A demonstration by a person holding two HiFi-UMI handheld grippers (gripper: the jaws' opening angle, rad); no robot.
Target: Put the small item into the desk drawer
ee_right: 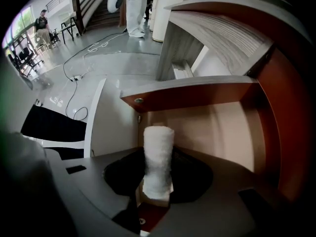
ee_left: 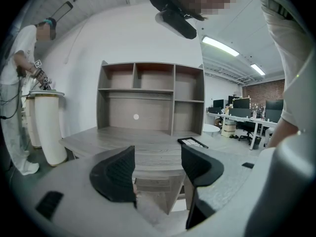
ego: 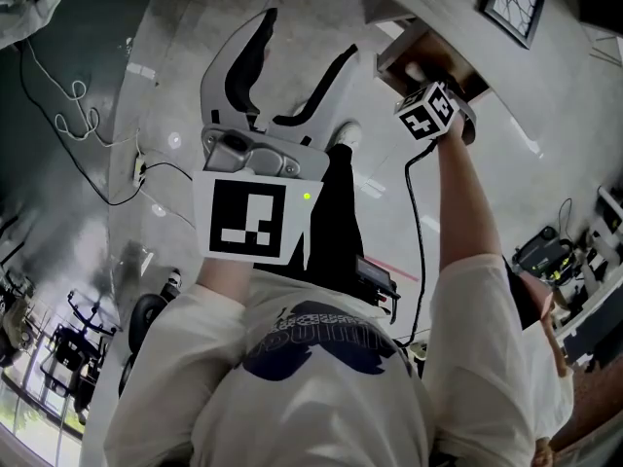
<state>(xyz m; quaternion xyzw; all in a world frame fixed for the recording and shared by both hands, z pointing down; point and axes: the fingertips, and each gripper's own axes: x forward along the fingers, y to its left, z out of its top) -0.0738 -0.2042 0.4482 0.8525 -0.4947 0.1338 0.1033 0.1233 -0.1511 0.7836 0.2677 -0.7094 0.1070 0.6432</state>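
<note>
- Your right gripper (ee_right: 159, 177): jaws clamped on the small item (ee_right: 158, 149), a white fuzzy roll standing up between the pads, with roughly half of it past the tips.
- The item sits over the open desk drawer (ee_right: 276, 132), toward the left inside wall as the right gripper view shows it. The gripper points steeply down into the drawer. I can't tell whether the roll's far end touches the drawer floor.
- Your left gripper (ee_left: 157, 164): jaws wide apart, nothing between them, aimed about level at the desk (ee_left: 148, 143), well apart from the drawer. Looks idle.
- Step in hand, as I read it: placement. The drawer is open and the item is in the opening, but the release is not yet done.
- Next move: lower until the roll is down at the floor, spread the right jaws, then back out along the approach line so the pads don't drag the roll with them.
- Watch: the roll is round and will likely tip or roll once freed. The left wall and the rim are close to the gripper.
- Shutting the drawer, if wanted, remains. Your left gripper is free for that.
</note>
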